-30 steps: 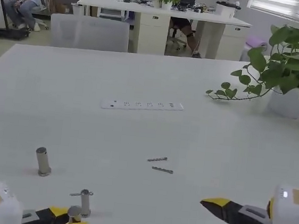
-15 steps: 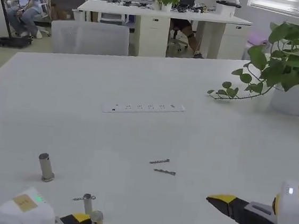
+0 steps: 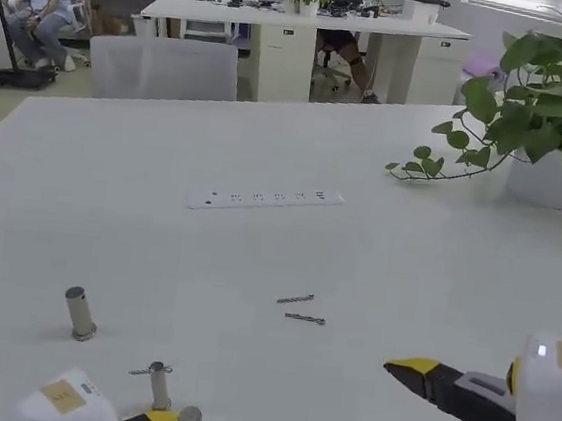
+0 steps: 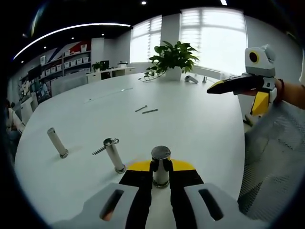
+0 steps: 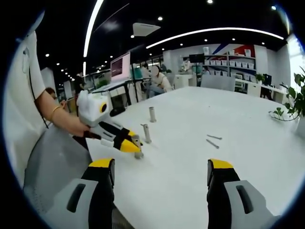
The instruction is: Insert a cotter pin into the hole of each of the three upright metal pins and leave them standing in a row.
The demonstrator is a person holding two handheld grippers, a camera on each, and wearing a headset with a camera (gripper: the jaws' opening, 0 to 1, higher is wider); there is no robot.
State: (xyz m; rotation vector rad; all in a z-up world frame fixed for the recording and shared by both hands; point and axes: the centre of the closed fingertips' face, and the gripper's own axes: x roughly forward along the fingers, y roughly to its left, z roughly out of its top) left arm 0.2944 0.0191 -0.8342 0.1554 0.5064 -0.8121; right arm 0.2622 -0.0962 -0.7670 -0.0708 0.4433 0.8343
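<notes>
L gripper (image 4: 161, 168): jaws clenched on near pin (image 4: 161, 162), which stands upright at your edge of the tabletop (image 3: 257, 248). No cotter in it that I can see.

R gripper (image 5: 161, 164): jaws released wide, nothing in them. It hovers over the tabletop off to your right, well apart from the pins.

Just behind the near pin is the mid pin (image 4: 113, 155), upright. It has a cotter (image 4: 102, 148) through the top, loop on one side, legs out the other. Looks done.

Far pin (image 4: 56, 141) is further back-left, upright and bare.

The loose cotters (image 3: 295, 299), 2 pcs, lie flat near each other mid-tabletop, well apart from all pins. Beyond them are a power strip (image 3: 265, 198) and a plant (image 3: 543, 107).

Progress, my read: 1 of 3 pinned. Left to do are the near and far pins, and there's 1 loose cotter for each. The pins make a rough diagonal line with uneven gaps, so the row prob needs tidying at the end.

Can't make out:
- Near pin's hole. The L gripper view looks down on its cap and the jaws cover the shank, so hole direction is unknown.
- Far pin's hole, too small to see.
- Whether the mid cotter is fully seated.
- In head view the L gripper and near pin are cut by the bottom edge, and the R gripper by the right edge.
</notes>
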